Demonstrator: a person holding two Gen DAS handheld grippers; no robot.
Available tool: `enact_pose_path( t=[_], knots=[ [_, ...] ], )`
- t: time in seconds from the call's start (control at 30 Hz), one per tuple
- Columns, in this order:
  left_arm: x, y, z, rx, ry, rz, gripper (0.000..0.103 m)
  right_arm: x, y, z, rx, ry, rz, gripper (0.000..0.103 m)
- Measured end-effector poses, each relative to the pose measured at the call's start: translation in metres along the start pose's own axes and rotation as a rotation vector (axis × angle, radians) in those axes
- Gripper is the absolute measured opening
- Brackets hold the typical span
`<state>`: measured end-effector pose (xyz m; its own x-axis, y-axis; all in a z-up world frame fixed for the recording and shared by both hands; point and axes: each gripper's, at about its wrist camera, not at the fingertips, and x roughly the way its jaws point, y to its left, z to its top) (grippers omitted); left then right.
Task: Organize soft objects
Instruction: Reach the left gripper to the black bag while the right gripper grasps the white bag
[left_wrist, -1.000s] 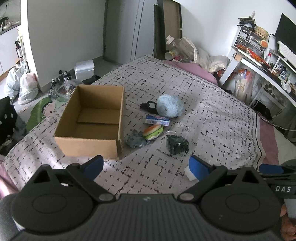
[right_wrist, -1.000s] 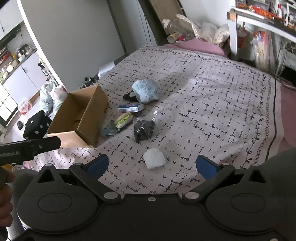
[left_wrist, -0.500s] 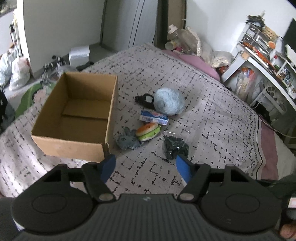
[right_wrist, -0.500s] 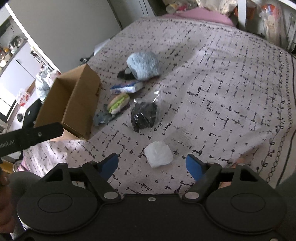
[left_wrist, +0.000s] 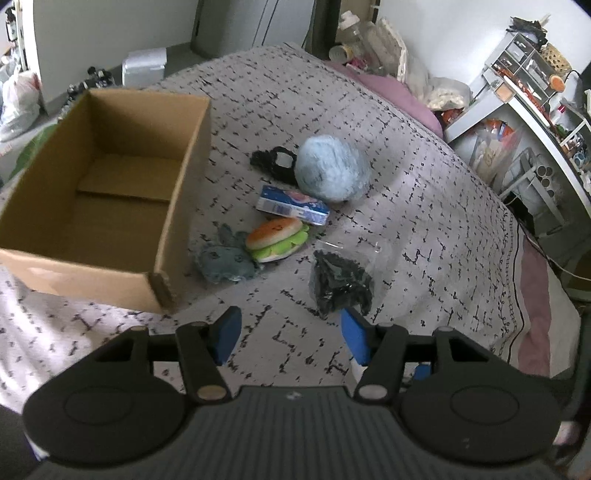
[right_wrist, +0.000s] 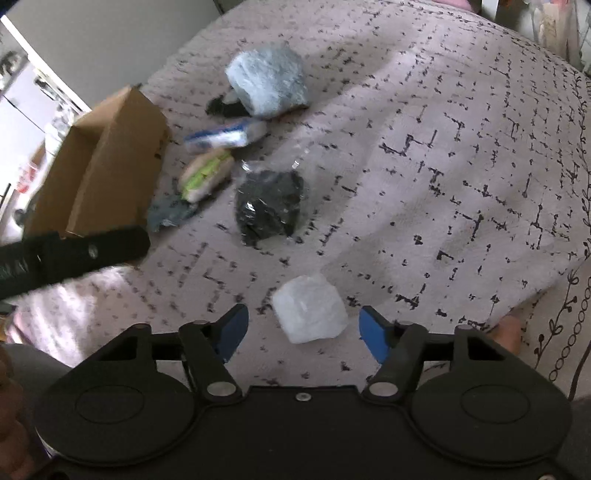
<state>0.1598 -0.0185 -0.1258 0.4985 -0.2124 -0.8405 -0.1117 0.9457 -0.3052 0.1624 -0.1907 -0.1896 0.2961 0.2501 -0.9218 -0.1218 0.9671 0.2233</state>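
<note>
On a patterned bedspread (left_wrist: 424, 206), one open cardboard box (left_wrist: 110, 192) sits at ten o'clock with six soft items at its right edge, while the left gripper (left_wrist: 290, 336) and right gripper (right_wrist: 304, 330) gape empty, a white bundle (right_wrist: 310, 314) between the right's tips.

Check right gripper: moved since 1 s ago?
Yes. The right gripper has come forward and down toward the white wad, which now sits between its open fingers; the bedspread looms larger.

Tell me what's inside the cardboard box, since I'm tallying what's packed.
The cardboard box shows only its bare bottom flaps. The near wall hides the floor strip just behind it.
</note>
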Motion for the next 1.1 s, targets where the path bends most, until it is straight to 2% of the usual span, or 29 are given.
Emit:
enact_pose_path(
  t=[0.03,0.17,0.23,0.57,0.8,1.03,1.1],
  knots=[
    [0.003,-0.001,0.001,-0.002,0.006,-0.004,0.059,0.003,-0.002,0.001,0.011,0.009,0.008,0.056],
    [0.018,-0.010,0.008,0.020,0.021,-0.027,0.060,0.013,-0.009,0.004,0.059,0.019,0.003,0.055],
    [0.026,-0.012,0.011,0.022,0.037,-0.034,0.060,0.019,-0.008,0.004,0.060,0.038,0.014,0.047],
    [0.067,-0.026,0.021,0.017,0.113,-0.059,0.074,0.008,-0.033,0.008,0.207,-0.043,0.025,0.046],
    [0.090,-0.037,0.023,0.027,0.140,-0.044,0.075,0.004,-0.043,0.011,0.247,-0.076,0.042,0.046],
    [0.110,-0.042,0.024,0.061,0.147,-0.013,0.075,0.006,-0.037,0.014,0.207,-0.107,0.011,0.046],
    [0.115,-0.043,0.022,0.058,0.150,-0.028,0.075,0.008,-0.038,0.016,0.217,-0.110,0.003,0.046]
  ],
)
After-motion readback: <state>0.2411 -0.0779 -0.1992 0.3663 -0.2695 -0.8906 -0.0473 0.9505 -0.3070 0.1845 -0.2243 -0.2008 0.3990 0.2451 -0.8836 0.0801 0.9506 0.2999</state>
